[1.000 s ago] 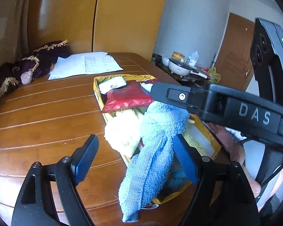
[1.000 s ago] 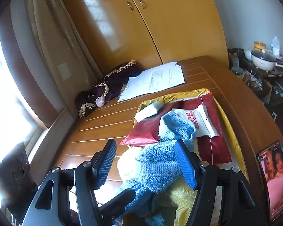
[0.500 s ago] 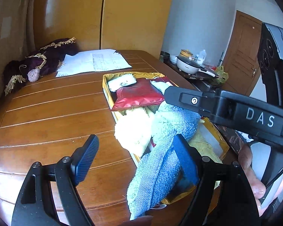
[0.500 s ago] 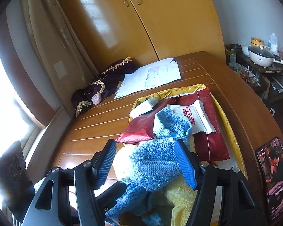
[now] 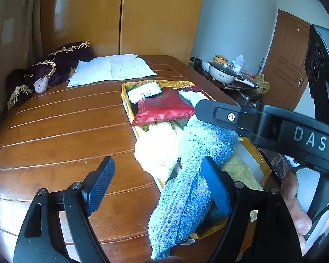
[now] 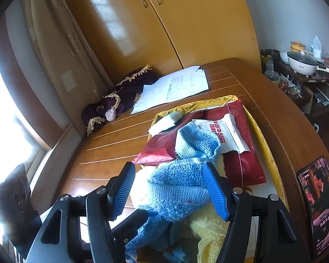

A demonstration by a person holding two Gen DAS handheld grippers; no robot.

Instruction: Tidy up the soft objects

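Observation:
A blue towel [image 5: 182,188] hangs out of a yellow box [image 5: 126,103] over its near edge. My left gripper [image 5: 158,186] is open at that edge, its right finger against the hanging towel. My right gripper [image 6: 168,191] is open above the box, its fingers on either side of the bunched blue towel [image 6: 177,188]. A cream towel [image 5: 158,151] and a yellow towel [image 6: 210,230] lie beside it in the box. Further back lie a red pouch [image 5: 164,107] and a white packet [image 5: 144,92]. The right gripper's black body [image 5: 263,127] crosses the left wrist view.
The box sits on a brown wooden table [image 5: 65,131]. Papers [image 5: 114,69] and a purple fringed cloth [image 5: 54,65] lie at the far end. A phone [image 6: 320,199] rests at the table's right edge. A side table with a pot [image 5: 223,72] stands beyond.
Both views have shifted a little, and the box sits further right in the left wrist view. The finger gaps are unchanged and the blue towel hangs as before.

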